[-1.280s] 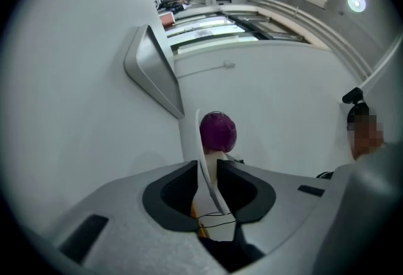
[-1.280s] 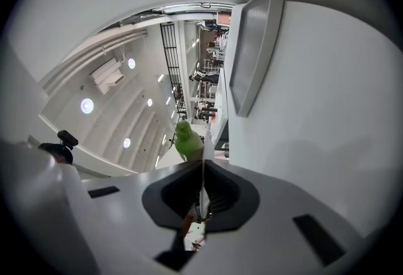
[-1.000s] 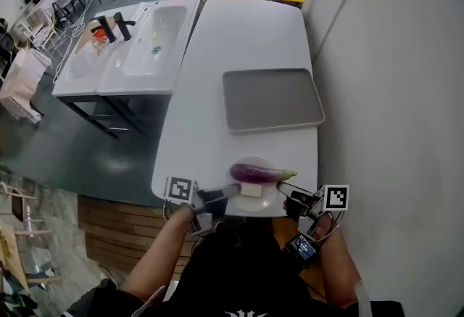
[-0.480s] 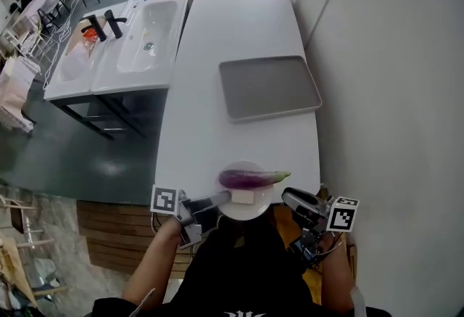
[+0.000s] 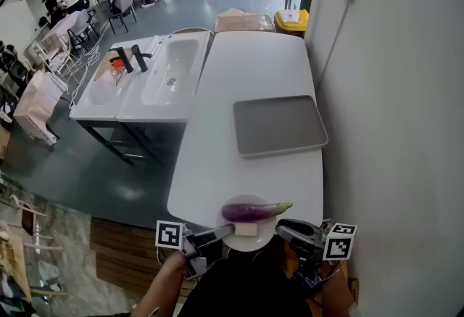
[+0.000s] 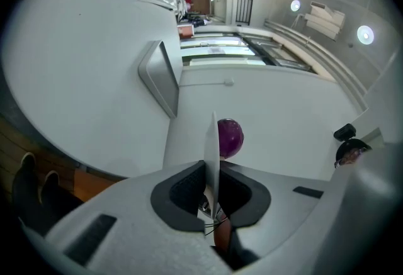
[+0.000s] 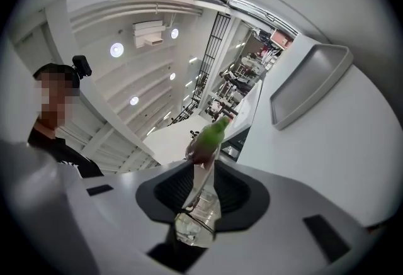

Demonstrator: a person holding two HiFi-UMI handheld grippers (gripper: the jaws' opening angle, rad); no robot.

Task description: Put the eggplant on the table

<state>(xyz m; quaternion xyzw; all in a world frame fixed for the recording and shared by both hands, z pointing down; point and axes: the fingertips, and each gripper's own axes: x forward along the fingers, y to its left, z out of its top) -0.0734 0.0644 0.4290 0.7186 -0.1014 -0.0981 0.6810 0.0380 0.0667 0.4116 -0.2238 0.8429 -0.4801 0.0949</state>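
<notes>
A purple eggplant (image 5: pixel 254 211) with a green stem lies on a small white plate (image 5: pixel 262 233) held above the near end of the long white table (image 5: pixel 254 69). My left gripper (image 5: pixel 225 233) is shut on the plate's left rim (image 6: pixel 212 148), and the eggplant's round end (image 6: pixel 230 137) shows just beyond it. My right gripper (image 5: pixel 284 227) is at the plate's right rim. Its jaws are opening, and the rim (image 7: pixel 200 182) stands between the pads with a gap on each side. The green stem (image 7: pixel 212 134) shows past that rim.
A grey tray (image 5: pixel 279 125) lies on the table farther away, toward the wall on the right. A white sink unit (image 5: pixel 148 80) stands to the table's left. A yellow bin (image 5: pixel 291 18) and boxes sit beyond the far end. People and chairs are far off at the upper left.
The plate with the eggplant and both grippers have risen at the table's near edge. My right gripper has rolled and its jaws have spread apart round the rim.
</notes>
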